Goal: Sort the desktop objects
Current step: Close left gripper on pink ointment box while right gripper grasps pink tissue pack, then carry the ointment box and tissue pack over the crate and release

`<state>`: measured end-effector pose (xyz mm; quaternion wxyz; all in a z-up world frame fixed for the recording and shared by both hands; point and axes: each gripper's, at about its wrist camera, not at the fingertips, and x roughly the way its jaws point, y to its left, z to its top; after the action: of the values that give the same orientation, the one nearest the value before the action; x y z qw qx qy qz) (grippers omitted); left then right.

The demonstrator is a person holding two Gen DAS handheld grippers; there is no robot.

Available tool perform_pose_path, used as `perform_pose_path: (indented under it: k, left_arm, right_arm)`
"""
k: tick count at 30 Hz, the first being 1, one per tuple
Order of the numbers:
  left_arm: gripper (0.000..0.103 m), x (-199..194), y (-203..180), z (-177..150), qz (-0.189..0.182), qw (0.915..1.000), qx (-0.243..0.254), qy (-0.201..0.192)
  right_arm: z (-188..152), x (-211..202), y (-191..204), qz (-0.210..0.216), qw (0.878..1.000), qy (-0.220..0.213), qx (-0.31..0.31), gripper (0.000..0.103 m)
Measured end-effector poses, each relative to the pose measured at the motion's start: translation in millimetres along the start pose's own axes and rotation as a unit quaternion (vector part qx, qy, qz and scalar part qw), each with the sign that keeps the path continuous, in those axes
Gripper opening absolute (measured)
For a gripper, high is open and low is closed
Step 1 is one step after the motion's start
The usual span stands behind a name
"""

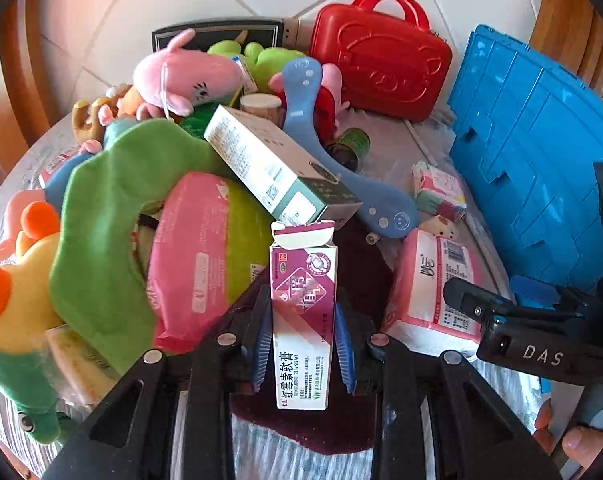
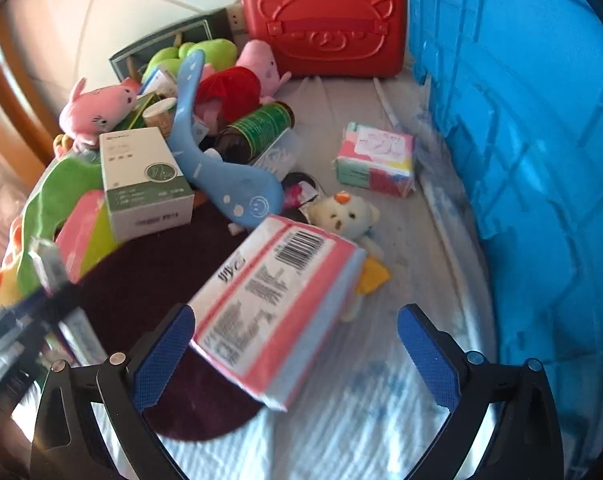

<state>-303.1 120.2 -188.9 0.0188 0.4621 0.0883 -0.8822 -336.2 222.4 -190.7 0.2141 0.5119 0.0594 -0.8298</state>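
Observation:
My left gripper (image 1: pixel 303 308) is shut on a small purple and white ointment box (image 1: pixel 301 376), held upright above a dark maroon mat (image 1: pixel 365 264). Its top flap stands open. My right gripper (image 2: pixel 297 312) is open over the striped cloth, with a pink and white tissue pack (image 2: pixel 269 300) lying tilted between its fingers. The left blue pad (image 2: pixel 161 356) sits close to the pack; the right pad (image 2: pixel 429 360) is well apart from it. The left wrist view also shows the right gripper (image 1: pixel 541 332) beside that tissue pack (image 1: pixel 433 280), with a person's hand (image 1: pixel 573 440) below it.
A blue crate (image 2: pixel 521 120) walls off the right side and a red carry case (image 2: pixel 325 24) stands at the back. Piled to the left are a green and white carton (image 2: pixel 141 176), a blue plastic toy (image 2: pixel 221 168), plush toys (image 1: pixel 113 216) and a pink wipes pack (image 1: pixel 189 256). A small tissue packet (image 2: pixel 375 160) and chick plush (image 2: pixel 341 212) lie nearby.

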Motion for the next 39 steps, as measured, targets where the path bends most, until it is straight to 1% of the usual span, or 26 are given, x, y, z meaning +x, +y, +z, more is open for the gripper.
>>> perform_pose_path:
  k: [2, 5, 6, 8, 10, 14, 20, 24, 29, 35, 39]
  left_arm:
    - [0.028, 10.0, 1.9, -2.1, 0.002, 0.9999, 0.001, 0.014]
    - [0.028, 20.5, 5.9, -2.0, -0.007, 0.9998, 0.004, 0.021]
    - [0.028, 23.2, 4.9, -1.1, -0.007, 0.9997, 0.008, 0.021]
    - [0.028, 27.6, 2.0, 0.3, -0.006, 0.9996, 0.015, 0.024]
    - [0.028, 34.0, 0.0, 1.2, -0.008, 0.9995, 0.016, 0.026]
    - [0.028, 40.5, -5.1, 1.8, -0.009, 0.9993, 0.021, 0.031]
    - [0.028, 26.8, -7.4, -1.4, -0.006, 0.9996, 0.020, 0.020]
    - [0.028, 4.3, -11.2, -4.7, -0.001, 0.9997, 0.023, -0.001]
    - [0.028, -33.6, -13.3, -4.2, 0.005, 0.9992, 0.022, -0.033]
    - [0.028, -91.3, -26.8, 0.7, 0.006, 0.9958, 0.032, -0.086]
    - [0.028, -130.4, -47.7, 8.4, 0.000, 0.9911, 0.044, -0.126]
  right_arm:
    - [9.3, 17.1, 7.0, -0.001, 1.000, 0.017, 0.007, 0.103]
    - [12.1, 44.1, 17.5, -0.011, 0.999, 0.042, 0.002, 0.103]
    - [12.4, 50.5, 19.3, -0.016, 0.999, 0.047, -0.003, 0.103]
    - [11.8, 55.9, 21.8, -0.030, 0.999, 0.041, -0.017, 0.103]
    - [9.9, 56.8, 22.3, -0.032, 0.998, 0.039, -0.032, 0.102]
    - [3.8, 48.5, 15.1, -0.023, 0.998, 0.042, -0.045, 0.093]
    - [-6.2, 31.5, 7.5, -0.015, 0.998, 0.028, -0.051, 0.089]
    - [-13.2, 11.5, 10.7, -0.006, 0.998, 0.004, -0.066, 0.089]
    - [-11.2, -28.5, 20.8, 0.004, 0.995, -0.043, -0.087, 0.089]
    - [-5.3, -98.1, 32.4, 0.007, 0.987, -0.119, -0.104, 0.089]
    - [-5.6, -150.4, 31.5, 0.005, 0.979, -0.172, -0.110, 0.089]
